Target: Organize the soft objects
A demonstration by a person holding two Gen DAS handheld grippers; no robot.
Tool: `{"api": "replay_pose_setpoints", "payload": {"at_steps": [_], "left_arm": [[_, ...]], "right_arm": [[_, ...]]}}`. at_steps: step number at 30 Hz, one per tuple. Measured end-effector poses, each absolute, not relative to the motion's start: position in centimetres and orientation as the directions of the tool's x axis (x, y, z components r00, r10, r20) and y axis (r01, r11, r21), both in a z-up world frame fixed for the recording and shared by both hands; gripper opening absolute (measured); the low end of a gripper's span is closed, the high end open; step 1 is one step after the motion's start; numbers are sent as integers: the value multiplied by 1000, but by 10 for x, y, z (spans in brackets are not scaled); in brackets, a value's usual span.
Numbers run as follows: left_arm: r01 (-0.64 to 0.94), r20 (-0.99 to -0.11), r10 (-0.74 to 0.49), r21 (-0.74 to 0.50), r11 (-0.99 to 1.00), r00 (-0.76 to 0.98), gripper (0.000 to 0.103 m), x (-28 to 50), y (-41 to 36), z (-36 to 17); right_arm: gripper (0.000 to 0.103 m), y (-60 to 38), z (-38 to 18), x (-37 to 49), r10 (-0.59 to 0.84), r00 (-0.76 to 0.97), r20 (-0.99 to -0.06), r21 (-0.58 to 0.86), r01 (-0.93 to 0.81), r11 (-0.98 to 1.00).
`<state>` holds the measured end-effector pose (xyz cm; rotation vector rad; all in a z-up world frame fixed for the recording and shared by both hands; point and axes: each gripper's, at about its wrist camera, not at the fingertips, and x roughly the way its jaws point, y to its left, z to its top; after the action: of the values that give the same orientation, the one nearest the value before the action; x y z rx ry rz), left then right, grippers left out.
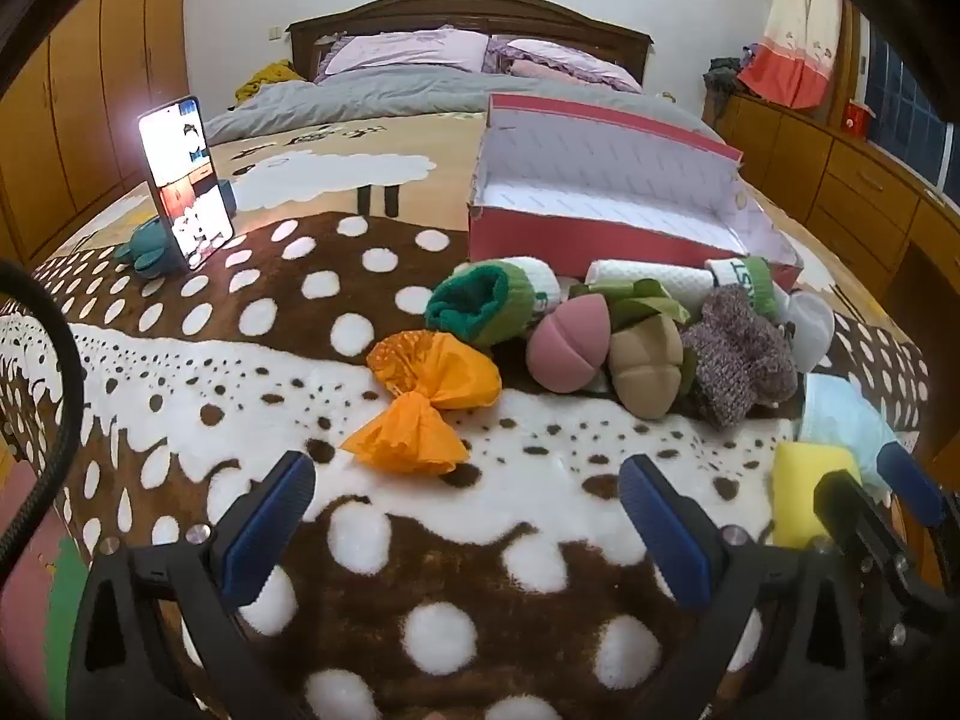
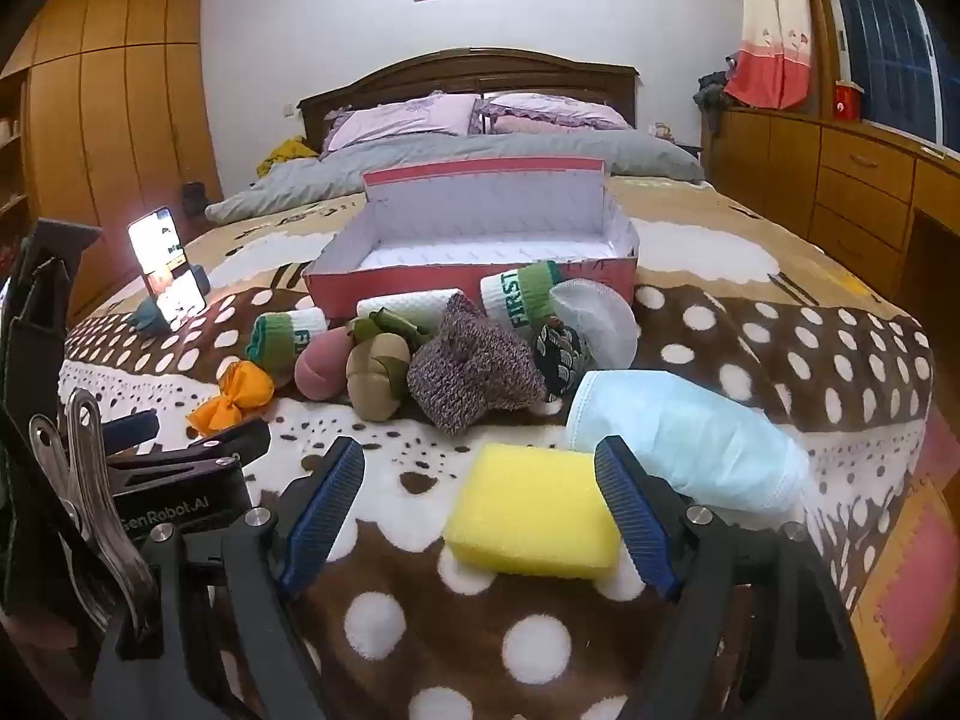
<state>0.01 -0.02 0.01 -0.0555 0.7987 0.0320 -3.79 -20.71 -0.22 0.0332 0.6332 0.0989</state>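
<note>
A row of soft things lies on the spotted blanket in front of an open red box [image 1: 600,228] [image 2: 468,285]: an orange bag [image 1: 429,402] [image 2: 237,393], green-and-white rolled socks [image 1: 486,300] [image 2: 285,333], a pink plush [image 1: 567,351] [image 2: 321,369], a tan plush [image 1: 645,363] [image 2: 375,375], a purple knit piece [image 1: 735,354] [image 2: 474,369], a blue face mask [image 2: 684,441] and a yellow sponge [image 2: 537,510] [image 1: 801,483]. My left gripper [image 1: 468,516] is open over bare blanket, short of the orange bag. My right gripper [image 2: 480,501] is open, the sponge lying between its fingers near the right pad.
A lit phone [image 1: 183,180] [image 2: 165,273] leans on a teal stand at the left. A grey duvet and purple pillows [image 2: 414,114] lie beyond the box. Wooden wardrobes [image 2: 120,120] and a dresser [image 2: 840,168] flank the bed. The left gripper's body [image 2: 186,468] shows at the right view's lower left.
</note>
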Motion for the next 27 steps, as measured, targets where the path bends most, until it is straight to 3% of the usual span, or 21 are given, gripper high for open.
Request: {"api": "replay_pose_setpoints", "payload": {"at_steps": [27], "left_arm": [[-51,-708,9,-38,998,706,103,-3,1,3]], "right_arm": [[81,-209,-7,-38,103,792,-602,75,-72,995]]}}
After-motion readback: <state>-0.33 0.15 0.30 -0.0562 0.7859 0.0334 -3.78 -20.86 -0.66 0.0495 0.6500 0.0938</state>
